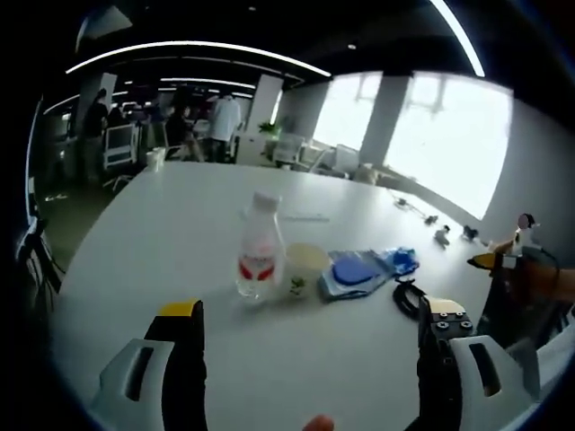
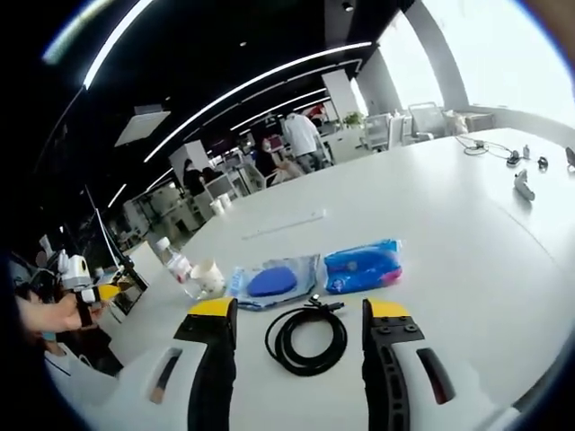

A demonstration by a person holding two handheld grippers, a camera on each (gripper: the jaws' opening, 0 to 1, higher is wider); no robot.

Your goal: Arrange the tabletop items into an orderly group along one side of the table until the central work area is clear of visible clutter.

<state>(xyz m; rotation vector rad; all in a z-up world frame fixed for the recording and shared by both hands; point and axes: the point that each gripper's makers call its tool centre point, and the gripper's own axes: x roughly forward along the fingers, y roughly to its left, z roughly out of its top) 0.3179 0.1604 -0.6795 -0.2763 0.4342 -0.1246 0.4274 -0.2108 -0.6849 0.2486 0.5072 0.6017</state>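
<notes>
Looking along my left gripper [image 1: 310, 355], I see its jaws spread wide with nothing between them, hovering above the white table [image 1: 162, 233]. Just beyond them stands a clear bottle [image 1: 260, 247] with a white cap and red label, upright, and touching its right side a small pale cup [image 1: 304, 269]. To the right of the cup lies a clear pouch with a blue pad [image 1: 349, 274], then a blue packet [image 1: 402, 261], and nearer me a coiled black cable [image 1: 407, 297] right beside my right-hand jaw. My right gripper [image 2: 299, 346] is likewise wide open and empty, its jaws standing either side of that black cable [image 2: 307, 338] without touching it. Beyond it I see the pouch [image 2: 269, 282] and the blue packet [image 2: 363, 266] side by side, with the cup [image 2: 207, 277] and bottle [image 2: 174, 265] further left. Small dark items [image 2: 524, 184] lie far right on the table [image 2: 431, 206]. People stand in the far office background.
</notes>
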